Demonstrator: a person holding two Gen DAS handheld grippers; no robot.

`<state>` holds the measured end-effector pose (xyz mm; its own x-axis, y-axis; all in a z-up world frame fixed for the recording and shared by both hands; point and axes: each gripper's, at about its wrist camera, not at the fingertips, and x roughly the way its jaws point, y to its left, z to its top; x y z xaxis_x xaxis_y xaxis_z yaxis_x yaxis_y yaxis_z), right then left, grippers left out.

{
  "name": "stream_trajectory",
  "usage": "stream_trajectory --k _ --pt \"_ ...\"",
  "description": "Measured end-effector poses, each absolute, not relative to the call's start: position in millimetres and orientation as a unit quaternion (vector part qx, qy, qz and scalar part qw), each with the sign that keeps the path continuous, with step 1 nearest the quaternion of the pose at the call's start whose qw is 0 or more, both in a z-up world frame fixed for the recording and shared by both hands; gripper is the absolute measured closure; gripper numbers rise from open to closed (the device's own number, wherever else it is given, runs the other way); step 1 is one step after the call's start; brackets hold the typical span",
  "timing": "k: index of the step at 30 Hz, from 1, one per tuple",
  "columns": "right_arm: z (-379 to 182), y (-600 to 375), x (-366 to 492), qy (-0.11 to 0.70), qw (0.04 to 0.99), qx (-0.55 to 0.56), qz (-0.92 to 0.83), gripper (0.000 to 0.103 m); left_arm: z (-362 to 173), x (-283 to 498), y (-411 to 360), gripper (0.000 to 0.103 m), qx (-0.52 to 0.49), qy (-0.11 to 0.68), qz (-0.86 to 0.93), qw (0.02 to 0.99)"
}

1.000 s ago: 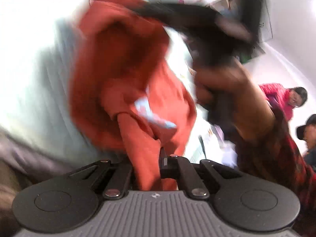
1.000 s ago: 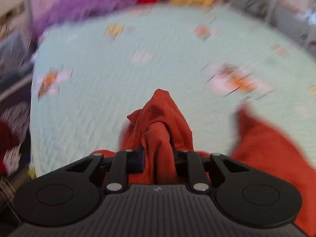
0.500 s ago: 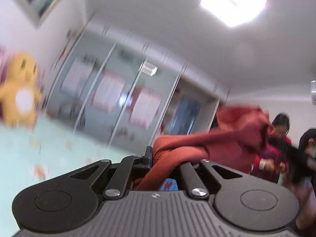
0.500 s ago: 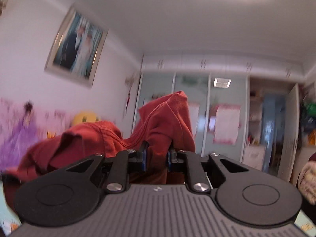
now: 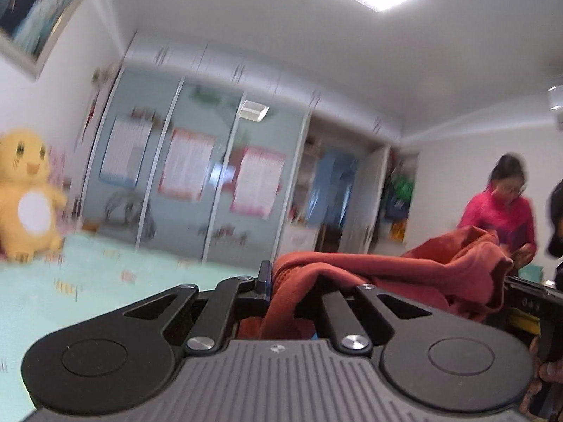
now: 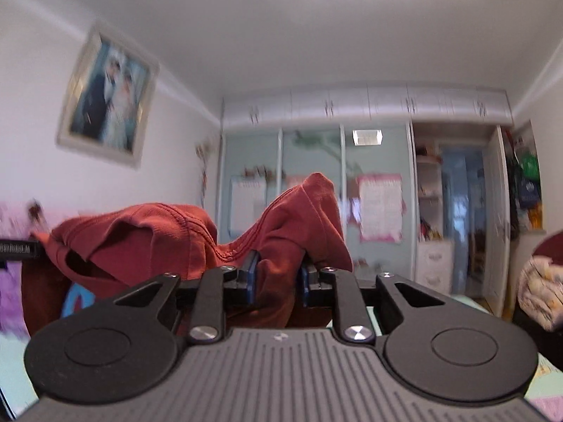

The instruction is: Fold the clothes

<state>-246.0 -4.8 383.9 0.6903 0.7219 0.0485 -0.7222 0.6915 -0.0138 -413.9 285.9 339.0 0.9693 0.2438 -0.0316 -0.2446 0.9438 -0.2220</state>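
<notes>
The left gripper (image 5: 281,285) is clamping one bunch of the red garment (image 5: 404,274), and the right gripper (image 6: 276,277) is clamping another. The garment is hanging stretched between them, above the pale green bed (image 5: 70,281).

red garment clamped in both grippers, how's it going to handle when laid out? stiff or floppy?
Probably floppy: the red garment sags and bunches between the left gripper and right gripper instead of holding a line. It looks like thick ribbed knit, so probably some weight and drape. Its matte surface suggests it is unlikely to slip from the shut jaws.
</notes>
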Motion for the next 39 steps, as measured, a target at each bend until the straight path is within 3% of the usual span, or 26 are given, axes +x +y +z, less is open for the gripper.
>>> stream_trajectory --k 5,11,14,19,30,31,32,33,34,39 --pt "291 35 -169 0.117 0.917 -0.017 0.38 0.05 247 -357 335 0.099 -0.096 0.124 0.189 0.969" --pt "150 41 -94 0.306 0.891 0.036 0.333 0.047 97 -353 411 0.099 -0.163 0.282 0.289 0.9" --pt "92 50 -72 0.367 0.876 0.026 0.314 0.047 54 -367 441 0.099 -0.213 0.317 0.308 0.872" --pt "30 82 -49 0.405 0.854 0.031 0.325 0.047 50 -383 447 0.096 -0.228 0.301 0.308 0.873" --pt "15 179 17 0.46 0.802 0.126 0.36 0.04 69 -368 413 0.097 -0.19 0.27 0.315 0.89" --pt "17 179 13 0.46 0.801 0.118 0.365 0.047 75 -368 408 0.097 -0.181 0.264 0.311 0.895" --pt "20 175 8 0.464 0.793 0.119 0.376 0.077 84 -371 402 0.097 -0.174 0.251 0.301 0.903" --pt "24 167 3 0.465 0.787 0.125 0.384 0.097 94 -375 395 0.097 -0.167 0.239 0.291 0.911" --pt "31 152 -4 0.463 0.784 0.143 0.388 0.102 104 -378 389 0.097 -0.159 0.227 0.281 0.919" --pt "92 64 -42 0.404 0.783 0.24 0.408 0.102 162 -407 352 0.097 -0.134 0.154 0.216 0.955"
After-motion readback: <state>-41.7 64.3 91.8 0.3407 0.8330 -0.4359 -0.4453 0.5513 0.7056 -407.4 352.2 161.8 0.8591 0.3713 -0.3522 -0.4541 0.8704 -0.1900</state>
